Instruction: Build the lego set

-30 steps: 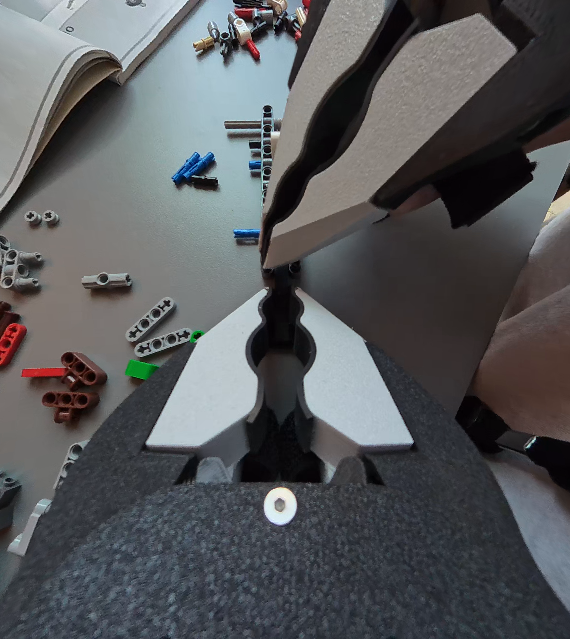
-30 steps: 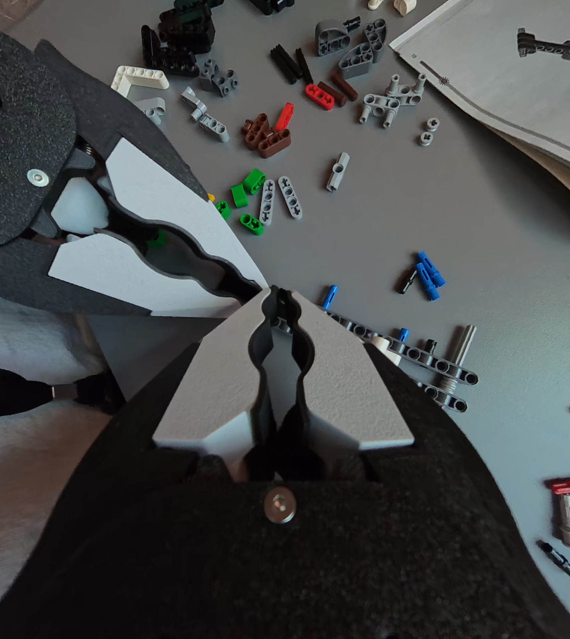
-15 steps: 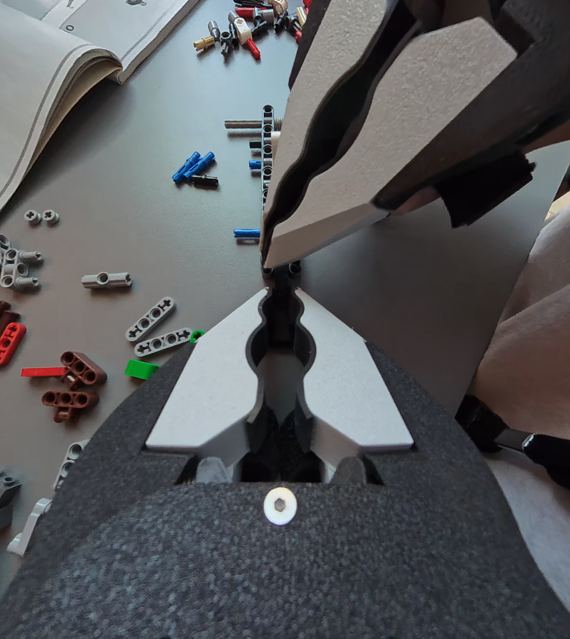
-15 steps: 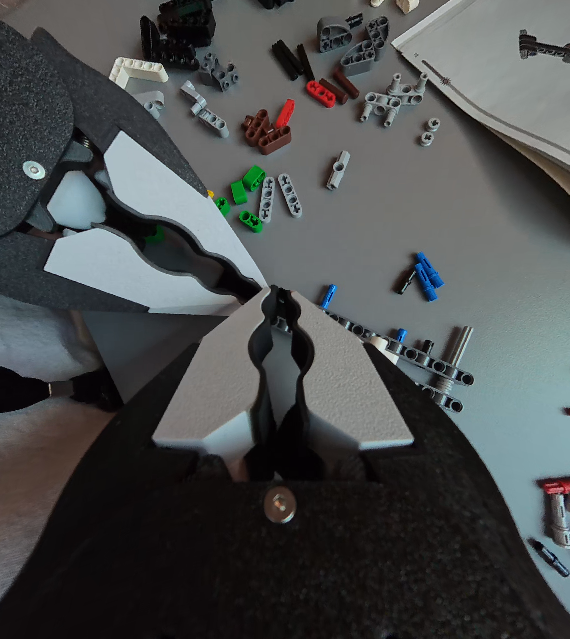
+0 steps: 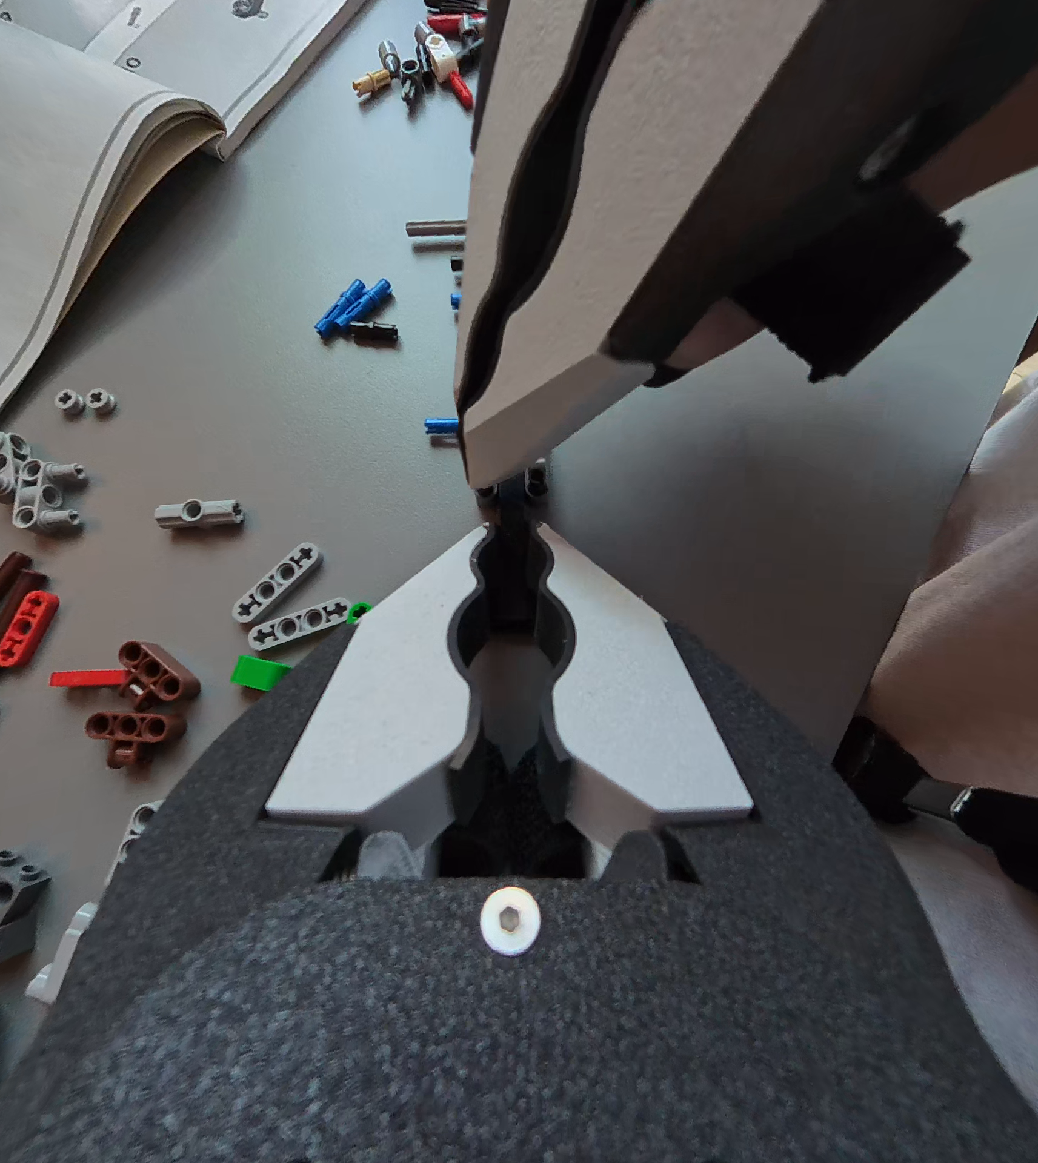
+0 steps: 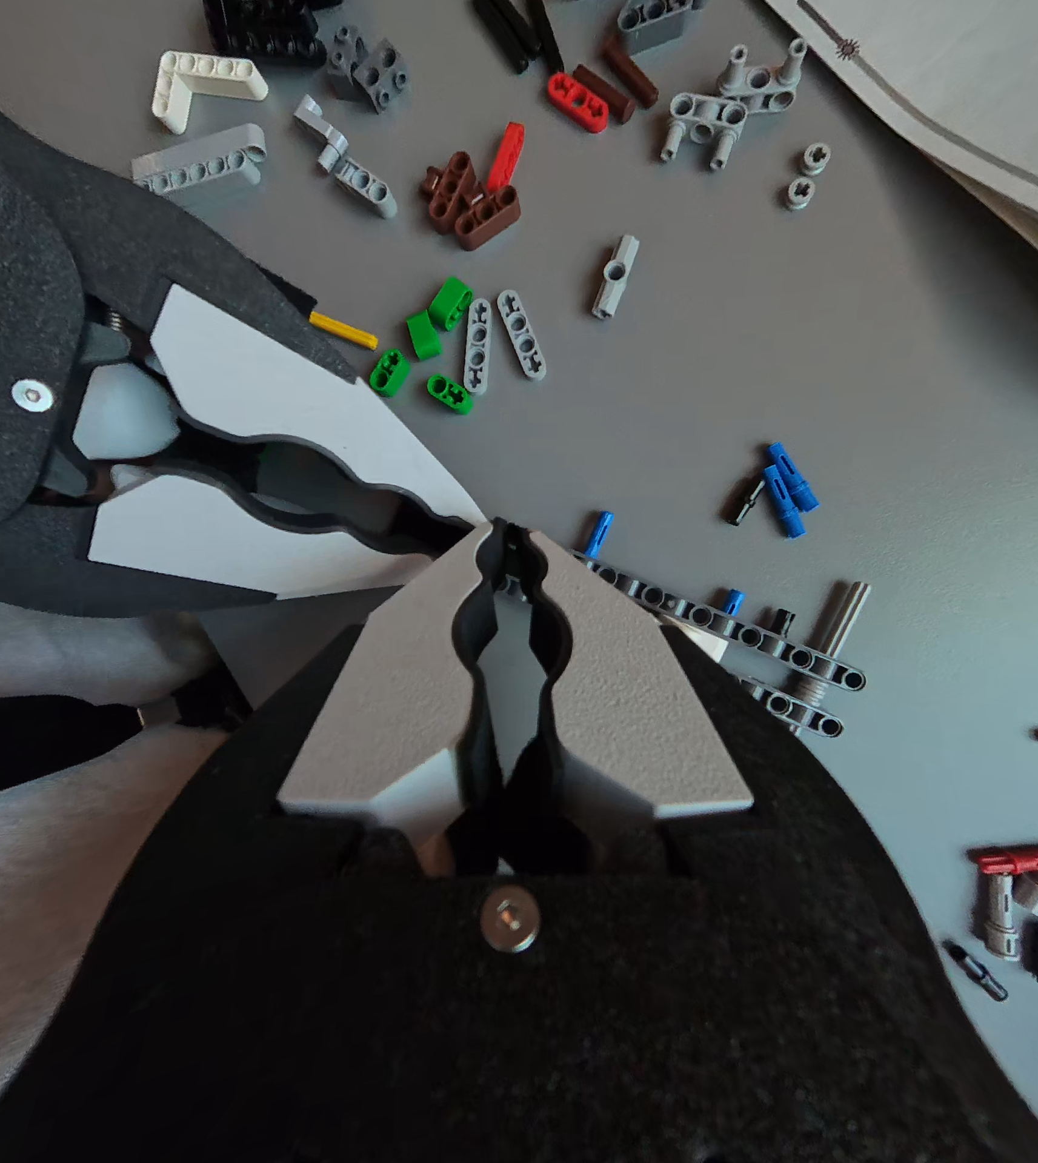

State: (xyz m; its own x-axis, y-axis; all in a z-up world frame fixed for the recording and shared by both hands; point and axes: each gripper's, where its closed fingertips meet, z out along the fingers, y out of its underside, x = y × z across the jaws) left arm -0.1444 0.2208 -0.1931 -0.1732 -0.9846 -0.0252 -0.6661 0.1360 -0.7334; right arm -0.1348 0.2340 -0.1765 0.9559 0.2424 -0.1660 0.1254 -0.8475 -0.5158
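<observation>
My left gripper (image 5: 511, 535) is shut on a small black Lego piece (image 5: 511, 566) that sticks out past its tips. My right gripper (image 5: 472, 469) comes down from the top right, and its tips meet that piece at two black pin ends (image 5: 534, 481). In the right wrist view my right gripper (image 6: 507, 535) is shut on the near end of a long dark grey beam assembly (image 6: 749, 635), which carries blue pins and a grey axle and reaches off to the right. The left gripper (image 6: 459, 525) comes in from the left, tip to tip with it. The joint itself is hidden between the fingers.
An open instruction booklet (image 5: 63, 157) lies at the far left of the grey table (image 5: 724, 503). Loose parts lie scattered: blue pins (image 5: 352, 305), grey liftarms (image 5: 277, 573), brown pieces (image 5: 151, 673), green pieces (image 6: 434, 333), red and grey parts (image 6: 1032, 893). A person's clothing (image 5: 1007, 566) is at the table's near edge. Less than 4 cm separates the two grippers' tips.
The right gripper has tilted and pressed in closer to the left gripper's tip, and its view has shifted along the table. Both grippers stay shut. The left gripper has barely moved.
</observation>
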